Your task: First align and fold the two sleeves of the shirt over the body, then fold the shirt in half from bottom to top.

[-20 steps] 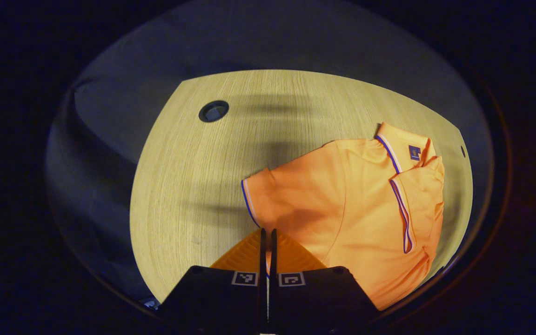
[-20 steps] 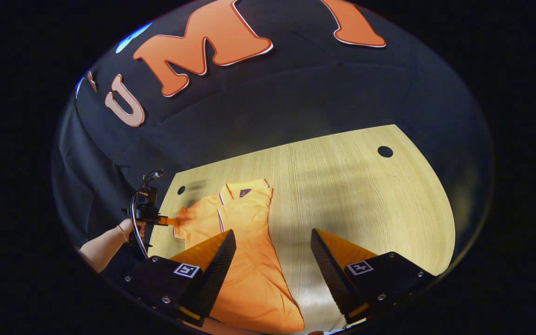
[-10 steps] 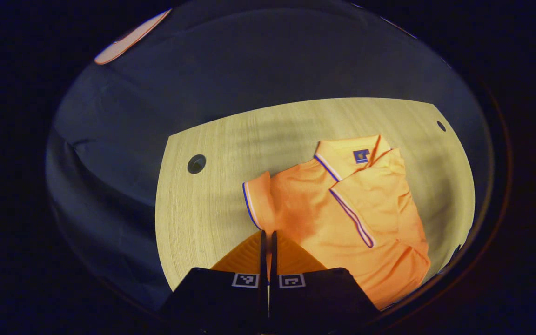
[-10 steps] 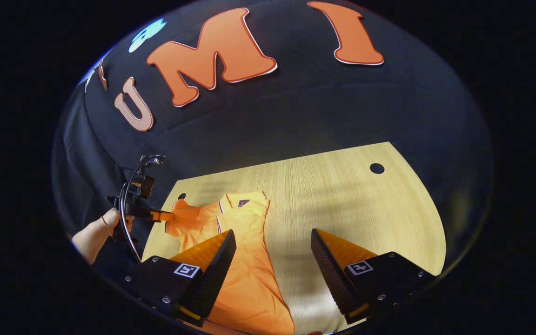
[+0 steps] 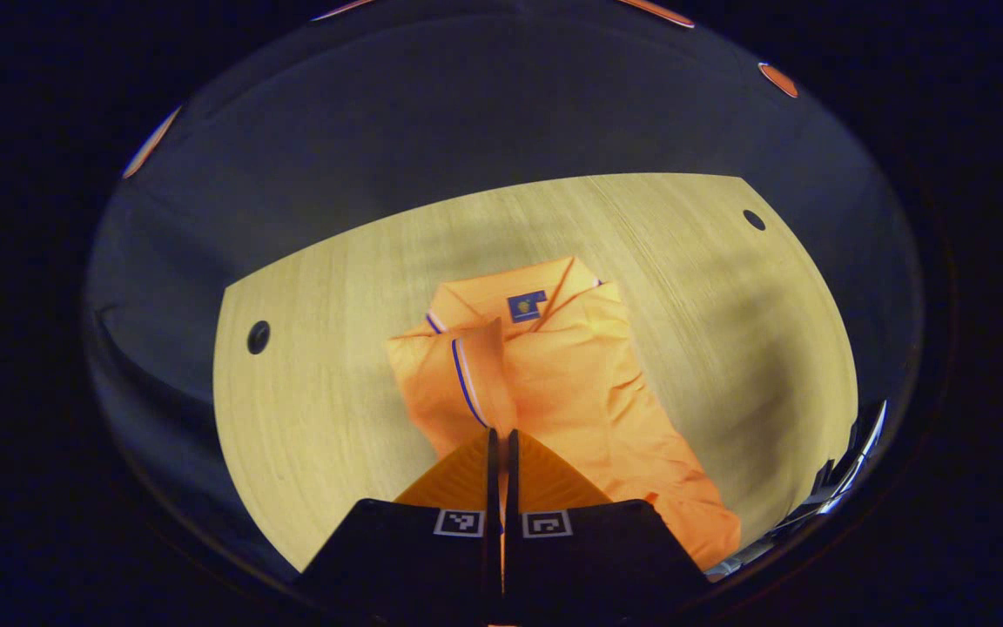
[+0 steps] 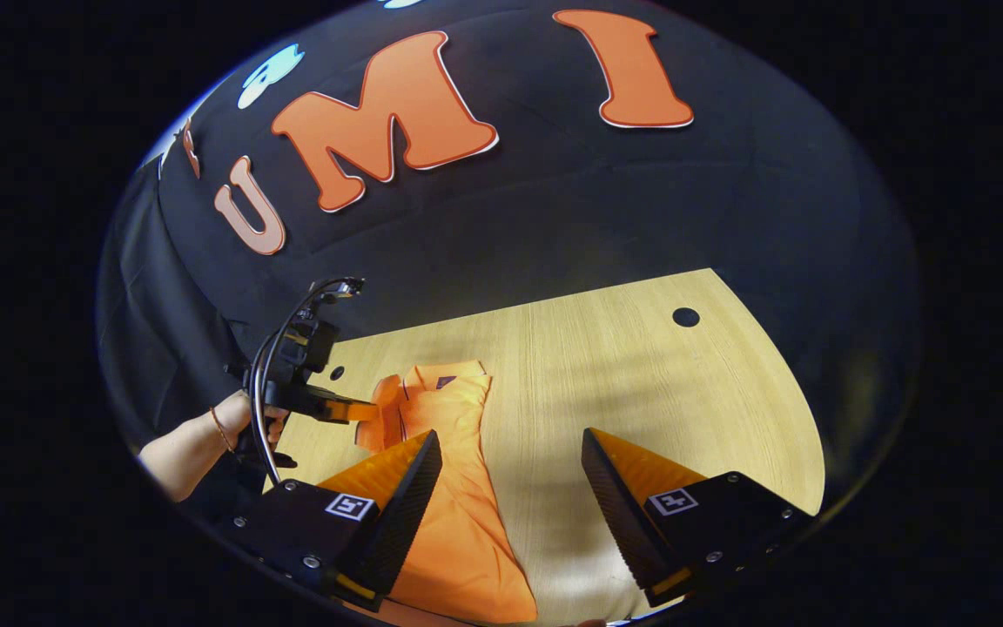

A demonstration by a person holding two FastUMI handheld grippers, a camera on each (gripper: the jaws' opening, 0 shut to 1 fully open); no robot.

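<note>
one wooden table (image 5: 710,348) takes up most of both views, with the orange shirt (image 5: 589,383) lying on it, collar (image 5: 510,300) toward the far edge. relative to the shirt, one round table hole (image 5: 258,336) sits well off past its left sleeve side, and a second hole (image 5: 754,219) is way out toward the far right corner.

in the left gripper view the shirt's lower hem is cut off at the bottom of the view, so can't see how it lies there. the left sleeve (image 5: 475,374), the one with the striped cuff, is lifted and bent over the shirt body. the left gripper (image 5: 501,435) has its fingers pinched tight together right at that cuff, cloth between them.

in the right gripper view the right gripper (image 6: 510,453) hangs over the shirt's lower right side with its fingers spread wide, nothing between them. the hand (image 6: 249,427) holding the left one is partly hidden behind it.
</note>
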